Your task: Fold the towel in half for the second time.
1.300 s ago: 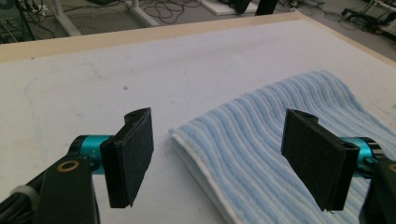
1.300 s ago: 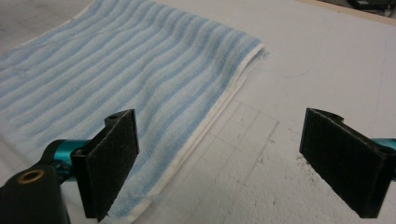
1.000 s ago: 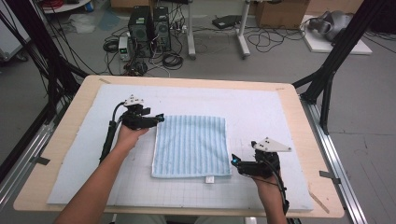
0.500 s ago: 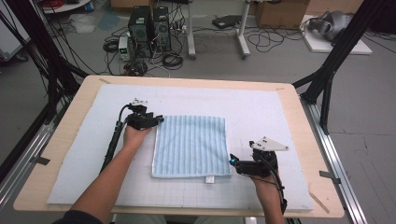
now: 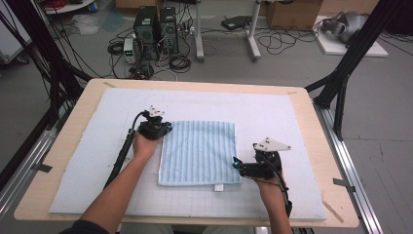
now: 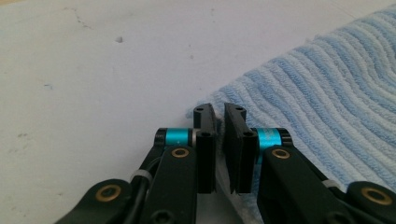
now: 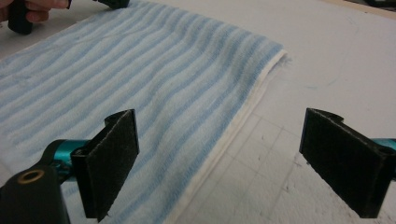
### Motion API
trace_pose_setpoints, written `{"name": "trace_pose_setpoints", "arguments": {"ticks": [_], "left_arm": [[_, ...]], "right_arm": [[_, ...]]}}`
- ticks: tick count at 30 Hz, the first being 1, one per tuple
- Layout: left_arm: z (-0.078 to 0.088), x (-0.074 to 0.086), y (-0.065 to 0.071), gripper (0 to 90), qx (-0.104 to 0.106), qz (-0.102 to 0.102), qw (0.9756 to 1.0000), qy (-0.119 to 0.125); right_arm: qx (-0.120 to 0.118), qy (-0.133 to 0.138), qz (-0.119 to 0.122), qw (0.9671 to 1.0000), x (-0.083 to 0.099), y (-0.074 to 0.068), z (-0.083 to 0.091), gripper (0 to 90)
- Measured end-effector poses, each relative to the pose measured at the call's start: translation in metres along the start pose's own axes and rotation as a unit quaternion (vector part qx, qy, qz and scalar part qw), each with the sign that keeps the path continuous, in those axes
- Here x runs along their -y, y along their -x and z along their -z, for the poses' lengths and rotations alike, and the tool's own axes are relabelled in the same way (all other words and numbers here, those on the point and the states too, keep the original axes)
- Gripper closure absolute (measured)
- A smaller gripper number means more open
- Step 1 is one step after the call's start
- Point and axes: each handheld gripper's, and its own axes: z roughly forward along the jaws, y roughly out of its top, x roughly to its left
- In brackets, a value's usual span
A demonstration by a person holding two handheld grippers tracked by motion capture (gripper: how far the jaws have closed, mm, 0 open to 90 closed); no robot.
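A light blue striped towel (image 5: pixel 199 151) lies flat, folded square, on the white mat. My left gripper (image 5: pixel 164 129) is at the towel's far left corner. In the left gripper view its jaws (image 6: pixel 219 114) have just been closing and now pinch that corner of the towel (image 6: pixel 327 102) between the pads. My right gripper (image 5: pixel 235 165) rests by the towel's near right corner. In the right gripper view it (image 7: pixel 219 126) stands wide open, low over the towel's (image 7: pixel 140 70) white hemmed edge, with nothing pressed between its pads.
A white foam mat (image 5: pixel 292 112) covers most of the wooden table (image 5: pixel 195 84). A white label (image 5: pixel 219 187) pokes out at the towel's near edge. Black frame struts (image 5: pixel 341 83) stand at the right and left. Computers and cables lie on the floor beyond.
My left gripper has dipped onto the towel's far left corner and its jaws have gone from open to shut on it. The right gripper has stayed put.
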Motion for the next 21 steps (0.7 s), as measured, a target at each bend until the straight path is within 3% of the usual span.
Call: {"name": "trace_pose_setpoints", "arguments": {"ticks": [6, 10, 16, 21], "left_arm": [[0.000, 0.000, 0.000, 86.0, 0.002, 0.002, 1.0000, 0.000], [0.000, 0.001, 0.000, 86.0, 0.002, 0.006, 1.0000, 0.003], [0.000, 0.001, -0.001, 86.0, 0.008, 0.012, 0.9999, 0.002], [0.001, 0.001, -0.004, 85.9, 0.014, 0.018, 0.9997, 0.000]], "right_arm": [[0.004, -0.002, 0.005, 1.0000, -0.009, 0.004, -0.011, 11.0], [0.008, 0.006, -0.021, 0.9997, -0.015, 0.016, -0.021, 11.0], [0.013, -0.024, -0.030, 0.9992, -0.031, 0.036, -0.042, 11.6], [0.010, -0.032, -0.030, 0.9990, -0.043, 0.052, -0.058, 25.4]]}}
